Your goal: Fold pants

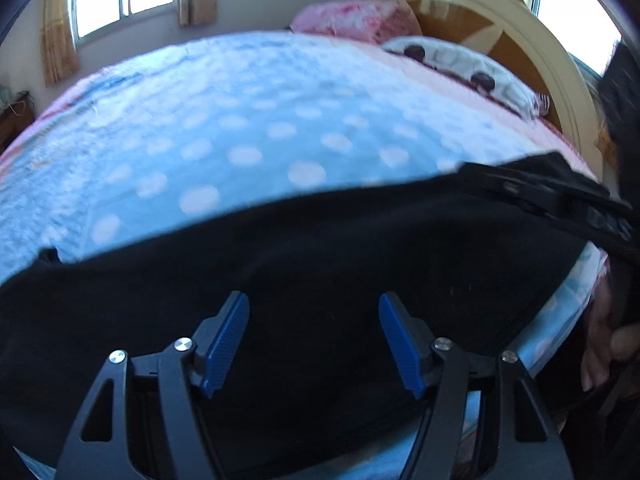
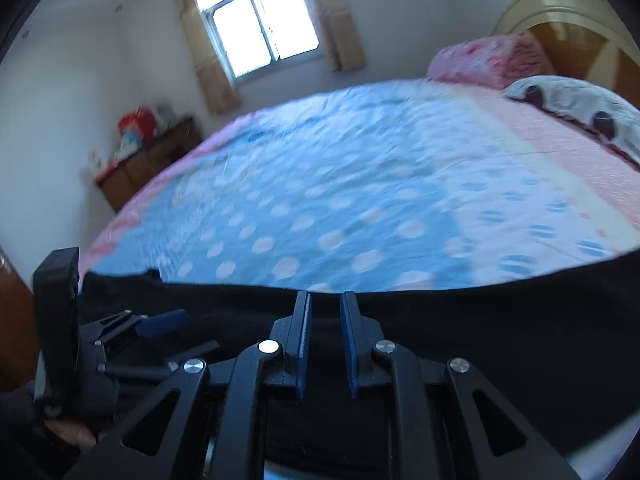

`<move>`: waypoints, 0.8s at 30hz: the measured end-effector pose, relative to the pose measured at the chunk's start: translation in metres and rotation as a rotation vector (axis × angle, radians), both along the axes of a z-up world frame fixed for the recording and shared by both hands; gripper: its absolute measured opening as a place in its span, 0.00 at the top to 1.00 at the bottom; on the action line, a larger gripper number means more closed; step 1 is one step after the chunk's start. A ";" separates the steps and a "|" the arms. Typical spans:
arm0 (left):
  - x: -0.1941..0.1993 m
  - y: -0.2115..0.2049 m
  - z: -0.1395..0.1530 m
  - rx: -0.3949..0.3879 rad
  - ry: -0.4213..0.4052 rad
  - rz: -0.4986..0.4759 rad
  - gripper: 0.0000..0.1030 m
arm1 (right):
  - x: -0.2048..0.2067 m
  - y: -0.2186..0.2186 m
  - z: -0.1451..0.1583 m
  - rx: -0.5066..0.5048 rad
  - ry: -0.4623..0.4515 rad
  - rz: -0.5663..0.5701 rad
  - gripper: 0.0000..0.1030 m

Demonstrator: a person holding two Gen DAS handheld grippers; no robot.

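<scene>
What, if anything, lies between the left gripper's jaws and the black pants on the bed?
Nothing visible. The left gripper has its jaws apart directly over the black pants, which lie spread on the dotted blue bedspread with no other item on them.

left gripper jaws wide, right gripper jaws narrowly parted

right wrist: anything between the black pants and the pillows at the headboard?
Only bare bedspread, dotted blue then pink, lies between the black pants and the pillows. Right wrist view.

Pants lie on the bed; pillows behind.
</scene>
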State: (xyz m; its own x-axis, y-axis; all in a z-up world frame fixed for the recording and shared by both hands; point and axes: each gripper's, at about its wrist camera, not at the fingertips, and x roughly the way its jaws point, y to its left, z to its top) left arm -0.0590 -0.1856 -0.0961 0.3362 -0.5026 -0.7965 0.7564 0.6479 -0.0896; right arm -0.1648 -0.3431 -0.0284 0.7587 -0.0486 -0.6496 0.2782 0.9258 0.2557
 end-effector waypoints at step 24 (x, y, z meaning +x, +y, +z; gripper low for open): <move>-0.031 0.011 0.000 0.017 -0.082 -0.030 0.25 | -0.160 -0.057 -0.009 0.250 -0.209 -0.251 0.82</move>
State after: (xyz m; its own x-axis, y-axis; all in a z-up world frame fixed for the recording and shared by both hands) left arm -0.0902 -0.1747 -0.0965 0.3860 -0.5001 -0.7752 0.7797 0.6260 -0.0156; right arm -0.3246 -0.3997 -0.0372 0.8603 -0.1088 -0.4980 0.4055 0.7382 0.5391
